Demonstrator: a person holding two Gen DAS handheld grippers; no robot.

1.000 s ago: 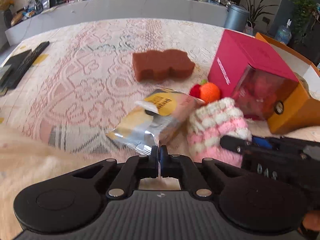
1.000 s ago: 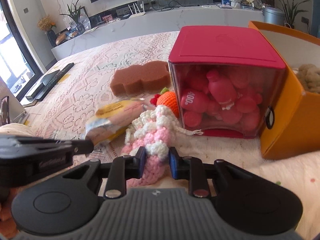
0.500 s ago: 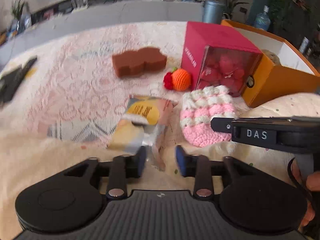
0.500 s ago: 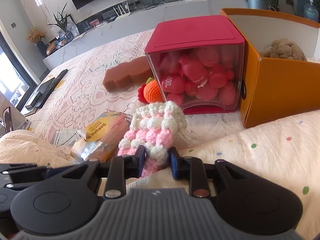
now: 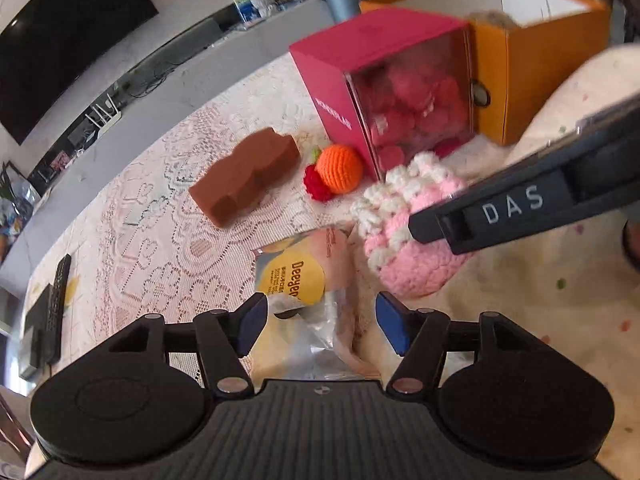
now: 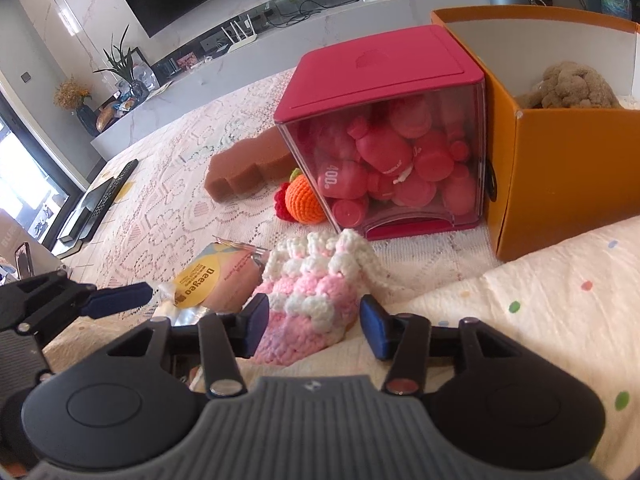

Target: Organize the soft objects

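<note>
The right wrist view looks into the orange box (image 6: 560, 160) and shows a brown plush toy (image 6: 568, 86) lying inside; in the left wrist view only a small brown tuft shows above the box wall. The left view alone shows the white lettering on the side of the red container (image 5: 360, 80). This container has a clear front and is filled with pink bottle-shaped toys (image 6: 384, 152); it stands just beside the orange box on the lace-covered tabletop (image 6: 168, 208).

The left tool (image 5: 320, 320) is opening – its blue pads stand wide apart, with the snack packet (image 5: 308, 276) lying between them, and the pads do not press on it. The right tool (image 6: 314, 326) is opening too; the pink and white crochet pouch (image 6: 316, 292) lies between its pads on the edge of a cream dotted cloth (image 6: 540, 300), just beside the packet. A brown sponge (image 5: 248, 180) and an orange crochet fruit (image 5: 340, 168) lie farther back, near the red container
</note>
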